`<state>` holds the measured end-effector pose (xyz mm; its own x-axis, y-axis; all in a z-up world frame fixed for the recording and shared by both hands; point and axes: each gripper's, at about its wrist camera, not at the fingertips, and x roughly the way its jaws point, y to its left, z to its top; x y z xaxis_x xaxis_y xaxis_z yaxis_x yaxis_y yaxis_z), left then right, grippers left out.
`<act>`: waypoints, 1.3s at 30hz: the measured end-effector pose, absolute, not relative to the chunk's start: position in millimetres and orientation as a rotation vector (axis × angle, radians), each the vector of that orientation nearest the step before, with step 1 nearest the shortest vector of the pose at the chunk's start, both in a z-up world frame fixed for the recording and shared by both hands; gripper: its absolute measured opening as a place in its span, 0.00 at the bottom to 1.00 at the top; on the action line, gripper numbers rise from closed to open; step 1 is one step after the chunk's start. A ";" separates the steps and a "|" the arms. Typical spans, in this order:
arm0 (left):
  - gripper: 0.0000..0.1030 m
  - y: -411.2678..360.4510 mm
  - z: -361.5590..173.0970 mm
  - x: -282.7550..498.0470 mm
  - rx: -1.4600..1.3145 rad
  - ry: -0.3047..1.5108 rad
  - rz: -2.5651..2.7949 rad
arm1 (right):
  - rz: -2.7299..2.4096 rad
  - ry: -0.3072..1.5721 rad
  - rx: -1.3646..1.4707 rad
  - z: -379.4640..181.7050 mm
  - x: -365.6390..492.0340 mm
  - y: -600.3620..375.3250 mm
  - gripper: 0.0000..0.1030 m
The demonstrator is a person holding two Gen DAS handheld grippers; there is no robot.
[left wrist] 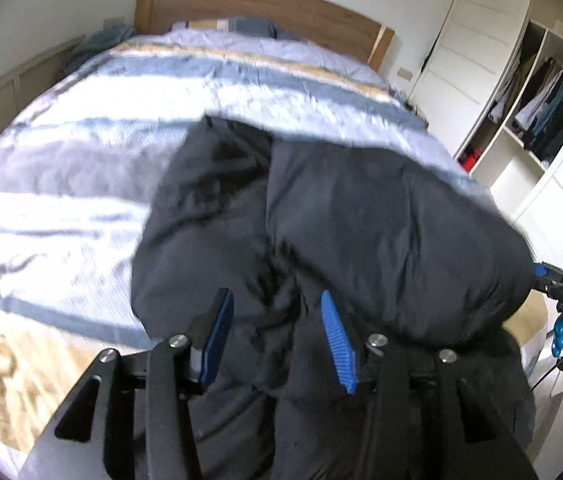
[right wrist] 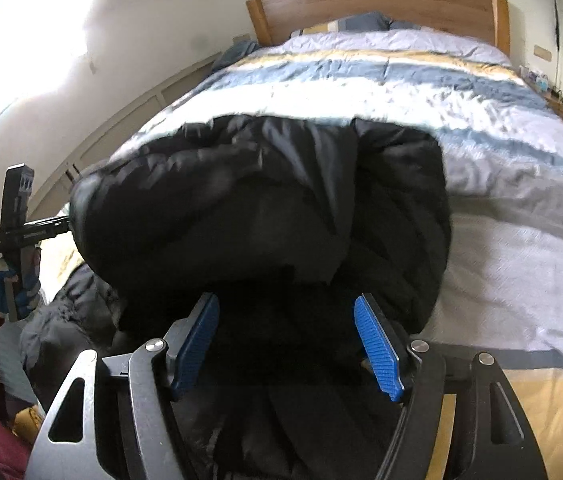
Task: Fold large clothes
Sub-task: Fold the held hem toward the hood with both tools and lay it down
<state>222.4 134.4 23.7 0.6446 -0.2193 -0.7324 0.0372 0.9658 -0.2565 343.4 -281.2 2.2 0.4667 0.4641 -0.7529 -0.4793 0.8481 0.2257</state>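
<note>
Black padded coat, both grippers' jaws spread

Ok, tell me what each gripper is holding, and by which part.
Cannot be told. The black puffer jacket bunches between both grippers' spread jaws, left and right, but no clamp or specific part shows.

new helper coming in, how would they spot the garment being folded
Find the wide bed with the striped blue, white and tan quilt. At its near end lies the black puffy jacket, the only dark, bulky thing on that pale cover.
</note>
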 end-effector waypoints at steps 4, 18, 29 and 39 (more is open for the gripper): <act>0.53 122.3 51.3 242.7 -0.223 0.804 -0.165 | 0.601 0.861 -0.025 27.6 354.2 -263.7 0.68; 0.53 39.2 24.0 303.4 -0.141 0.840 -0.260 | 0.713 0.858 -0.095 21.6 387.6 -172.8 0.68; 0.55 14.3 -60.2 294.5 -0.005 0.896 -0.167 | 0.659 0.963 -0.217 -75.8 376.7 -175.2 0.69; 0.55 12.4 -57.5 297.4 0.002 0.914 -0.141 | 0.604 0.971 -0.239 -76.8 372.5 -173.2 0.69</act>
<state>297.4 12.4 -57.5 0.6022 -0.1204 -0.7892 0.1223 0.9908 -0.0578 372.5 -173.2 -76.8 0.4176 0.3720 -0.8290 -0.5790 0.8121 0.0728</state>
